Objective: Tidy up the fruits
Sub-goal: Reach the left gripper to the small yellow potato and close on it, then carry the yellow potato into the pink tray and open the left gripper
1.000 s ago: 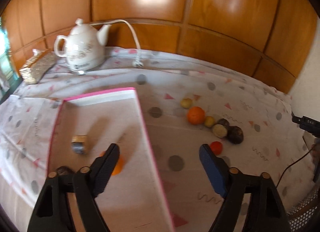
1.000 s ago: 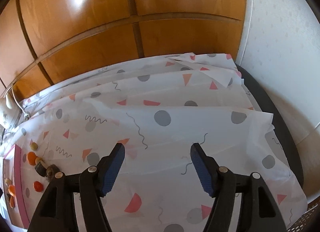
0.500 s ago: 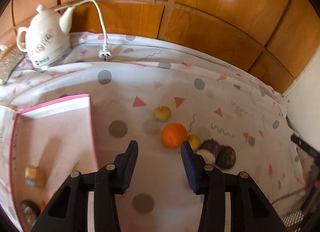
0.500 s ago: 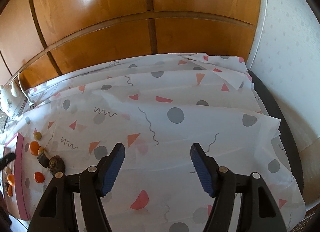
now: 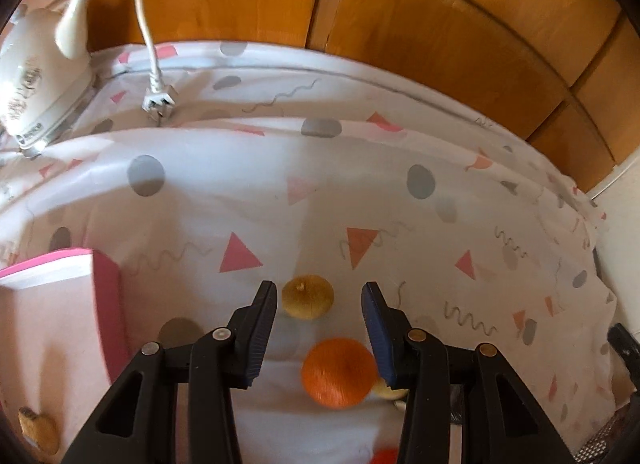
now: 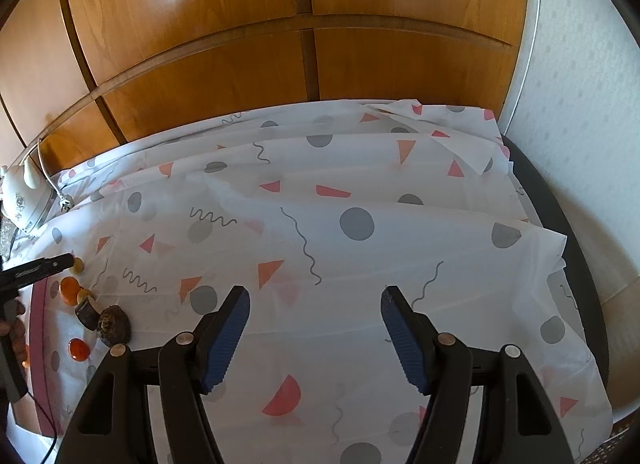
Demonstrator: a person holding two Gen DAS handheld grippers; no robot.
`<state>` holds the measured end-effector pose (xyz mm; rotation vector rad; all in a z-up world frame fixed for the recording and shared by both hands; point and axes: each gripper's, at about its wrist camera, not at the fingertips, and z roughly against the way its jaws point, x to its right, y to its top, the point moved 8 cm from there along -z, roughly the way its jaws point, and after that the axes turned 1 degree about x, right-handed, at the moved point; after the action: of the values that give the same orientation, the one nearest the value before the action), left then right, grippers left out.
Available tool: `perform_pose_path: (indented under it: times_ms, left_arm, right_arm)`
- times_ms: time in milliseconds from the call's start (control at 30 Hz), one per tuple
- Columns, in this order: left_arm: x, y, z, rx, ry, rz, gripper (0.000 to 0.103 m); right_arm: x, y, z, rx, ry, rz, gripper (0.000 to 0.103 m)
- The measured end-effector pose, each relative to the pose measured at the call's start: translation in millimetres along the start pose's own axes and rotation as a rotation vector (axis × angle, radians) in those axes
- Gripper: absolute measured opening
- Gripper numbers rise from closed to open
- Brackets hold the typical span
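In the left wrist view my left gripper [image 5: 319, 292] is open over the patterned cloth, its jaws on either side of a small yellow-brown fruit [image 5: 307, 296] without touching it. An orange [image 5: 338, 372] lies just below it between the jaws, nearer the right finger. A pink tray [image 5: 105, 304] sits at the left with a small brown piece [image 5: 38, 428] in it. In the right wrist view my right gripper [image 6: 315, 298] is open and empty over bare cloth. The fruit cluster, with the orange [image 6: 69, 290] and a dark fruit [image 6: 115, 325], lies far left there.
A white electric kettle [image 5: 36, 76] with its cord and plug [image 5: 158, 102] stands at the back left. Wooden panels [image 6: 304, 24] close the back. The table's dark edge [image 6: 560, 232] runs along the right beside a white wall.
My left gripper has moved right and forward from over the pink tray to the fruits, and its jaws have narrowed. The right gripper has barely shifted.
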<state>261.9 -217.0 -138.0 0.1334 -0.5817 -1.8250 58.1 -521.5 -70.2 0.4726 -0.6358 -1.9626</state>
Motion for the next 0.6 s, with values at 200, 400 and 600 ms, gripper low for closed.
perform_pose_path:
  times_ms: [200,400,600]
  left_arm:
    - [-4,-3,-9,0.008,0.003,0.026,0.03]
    - [-4,-12,31,0.105,-0.013,0.025,0.03]
    - [-8,-24,78,0.203,-0.007,0.021,0.03]
  right_arm:
    - [-2,-2,-2,-0.007,0.004,0.008,0.069]
    - [3,-6,-7,-0.039,-0.013,-0.007,0.069]
    - [12,-11,-14,-0.08,-0.028,-0.041,0.069]
